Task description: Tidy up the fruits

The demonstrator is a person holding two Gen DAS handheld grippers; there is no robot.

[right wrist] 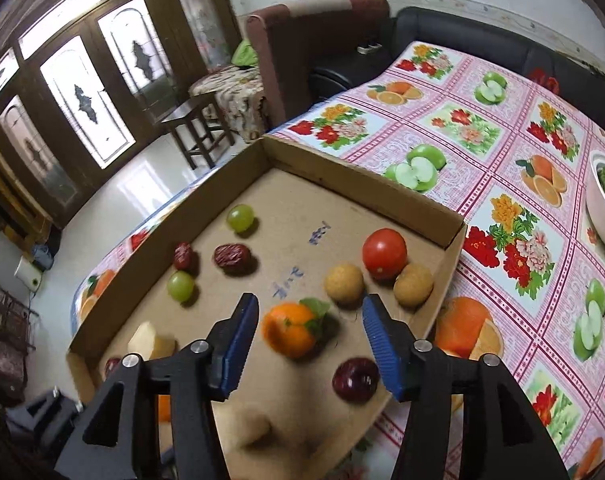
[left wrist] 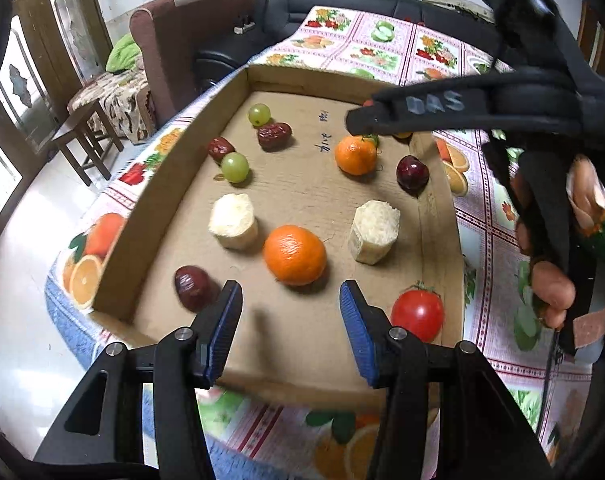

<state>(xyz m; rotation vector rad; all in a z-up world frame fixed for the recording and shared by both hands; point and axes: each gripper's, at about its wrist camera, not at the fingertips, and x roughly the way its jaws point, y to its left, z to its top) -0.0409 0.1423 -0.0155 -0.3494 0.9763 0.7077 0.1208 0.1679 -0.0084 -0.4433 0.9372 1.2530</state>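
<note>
Left wrist view first, reading from the left: a dark red date lies just outside the left blue pad, near the low wall of the cardboard tray. Between and just ahead of the left gripper sits a round orange, centred on the gap, so a straight push forward and down would put it between the fingers. Those fingers stand released, pads apart, nothing touching them. Two pale peeled chunks, likely sugarcane, flank the orange on either side, and a tomato rests just outside the right pad.

Right wrist view, again from the left: green grapes and dates sit well to the left, then a leafy orange lies between the fingers of the right gripper, a little left of centre and blurred. The pads are released and clear of it on both sides. A dark red fruit, perhaps a cherry, lies just beside the right pad; two tan round fruits and a second tomato lie farther ahead.

Each orange is nearer its own gripper, and being round neither asks for any wrist roll. My judgement is that the left hand has the cleaner line, since its orange is centred. The tray rests on a fruit-print cloth over the tabletop.
</note>
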